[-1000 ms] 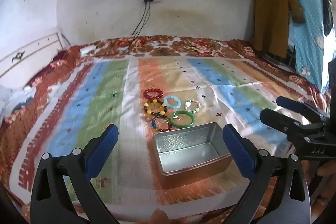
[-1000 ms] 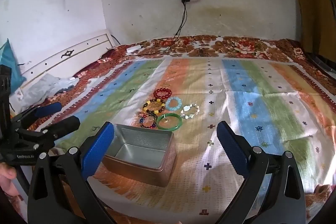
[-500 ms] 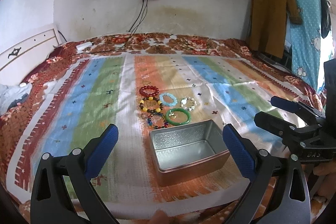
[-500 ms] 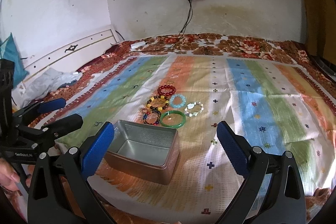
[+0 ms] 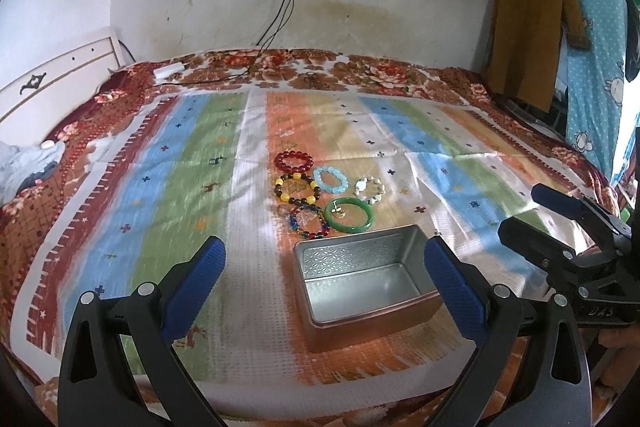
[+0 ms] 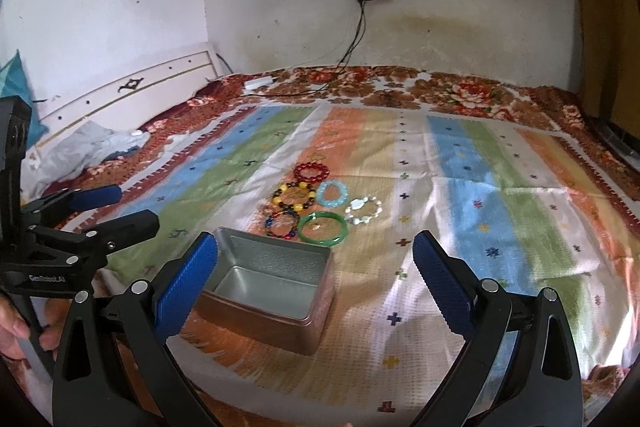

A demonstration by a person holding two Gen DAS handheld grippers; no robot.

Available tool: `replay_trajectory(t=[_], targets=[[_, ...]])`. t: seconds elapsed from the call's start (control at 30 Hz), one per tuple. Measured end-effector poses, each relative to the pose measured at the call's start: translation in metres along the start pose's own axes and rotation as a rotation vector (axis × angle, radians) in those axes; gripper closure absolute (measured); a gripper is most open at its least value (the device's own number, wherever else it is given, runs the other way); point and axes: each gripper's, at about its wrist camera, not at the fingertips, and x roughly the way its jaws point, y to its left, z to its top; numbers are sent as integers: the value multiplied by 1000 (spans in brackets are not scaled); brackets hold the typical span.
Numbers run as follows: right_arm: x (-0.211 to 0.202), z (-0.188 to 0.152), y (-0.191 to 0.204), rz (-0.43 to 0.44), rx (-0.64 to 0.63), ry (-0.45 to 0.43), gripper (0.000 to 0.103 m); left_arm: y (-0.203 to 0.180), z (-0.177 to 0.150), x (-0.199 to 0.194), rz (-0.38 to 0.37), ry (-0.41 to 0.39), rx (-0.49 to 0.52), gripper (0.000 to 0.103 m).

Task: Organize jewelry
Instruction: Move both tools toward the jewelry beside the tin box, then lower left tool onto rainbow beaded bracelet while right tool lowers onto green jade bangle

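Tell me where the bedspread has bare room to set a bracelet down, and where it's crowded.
Bare room: the blue and green stripes left of the tin box, and the wide stretch right of the white bracelet. Crowded: the patch just beyond the tin, where the green bangle, the multicolored bracelet and four more bracelets lie close together.
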Motion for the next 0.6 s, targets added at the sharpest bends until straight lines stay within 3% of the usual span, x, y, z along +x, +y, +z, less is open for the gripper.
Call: replay_trajectory(t=[0.33,0.6], targets=[[10,7,-5,27,25,23,4,5,4,6,-1,18,-18,6],[21,15,-6,13,20,31,4,-7,12,16,42,10,60,6]])
